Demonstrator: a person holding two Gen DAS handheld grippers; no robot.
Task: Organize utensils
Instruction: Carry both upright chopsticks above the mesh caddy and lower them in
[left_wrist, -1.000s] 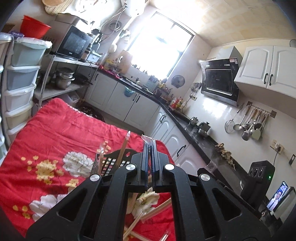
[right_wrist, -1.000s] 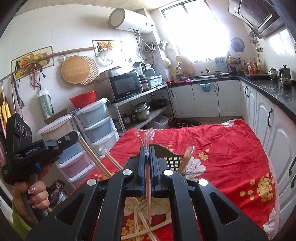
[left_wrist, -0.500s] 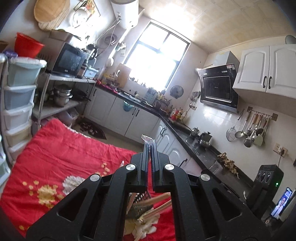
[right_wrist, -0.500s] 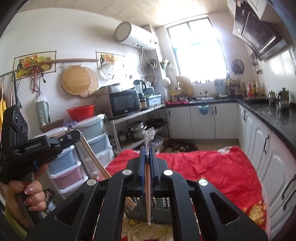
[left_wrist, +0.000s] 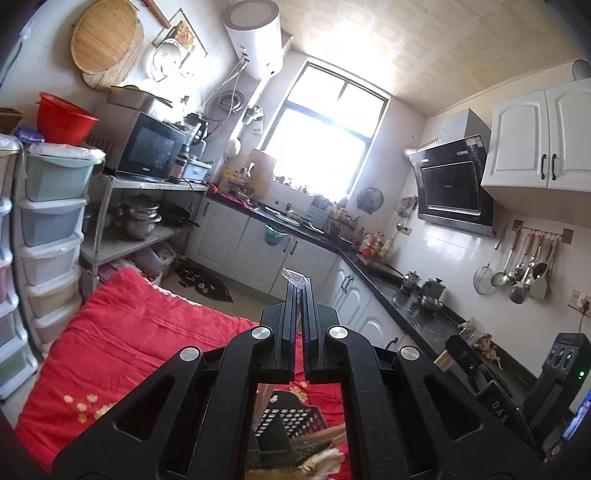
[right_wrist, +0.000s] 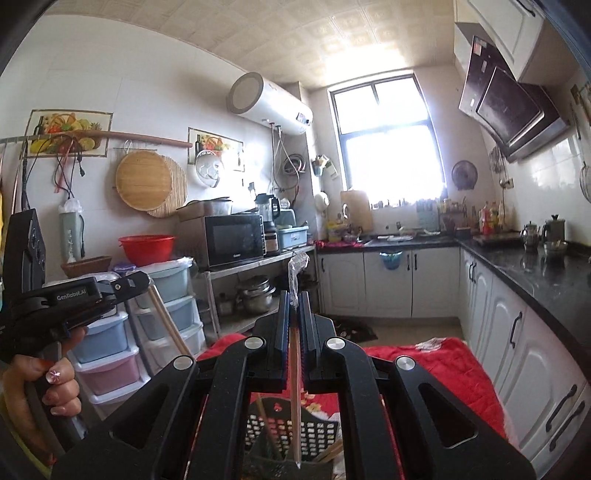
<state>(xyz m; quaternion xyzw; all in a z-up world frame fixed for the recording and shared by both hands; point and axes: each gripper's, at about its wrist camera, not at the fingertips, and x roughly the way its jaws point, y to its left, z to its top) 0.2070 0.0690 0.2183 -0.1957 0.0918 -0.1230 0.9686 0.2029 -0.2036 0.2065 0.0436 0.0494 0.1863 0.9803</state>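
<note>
**Two wrapped chopsticks held above the basket**

Both tongs are clenched, each on a chopstick in a clear plastic sleeve. In the right wrist view the right tongs (right_wrist: 294, 306) pinch a wrapped chopstick (right_wrist: 294, 387) that hangs nearly upright, its lower tip over the black perforated basket (right_wrist: 295, 430), which sits on the red floral cloth (right_wrist: 450, 369) covering the worktop, towards its near edge. The left tongs (left_wrist: 299, 295) grip a second wrapped chopstick (right_wrist: 168, 319), seen slanting down from them in the right view; only its crinkled wrapper end (left_wrist: 294, 277) shows past the fingertips in the left view.

The step in hand looks like dropping these into the basket. To do it well, I would bring each tip inside the basket's rim first, keep the stick steep so it stands among the chopsticks already there, and only then loosen the grip. The slick sleeve may slide, so release low.
</note>
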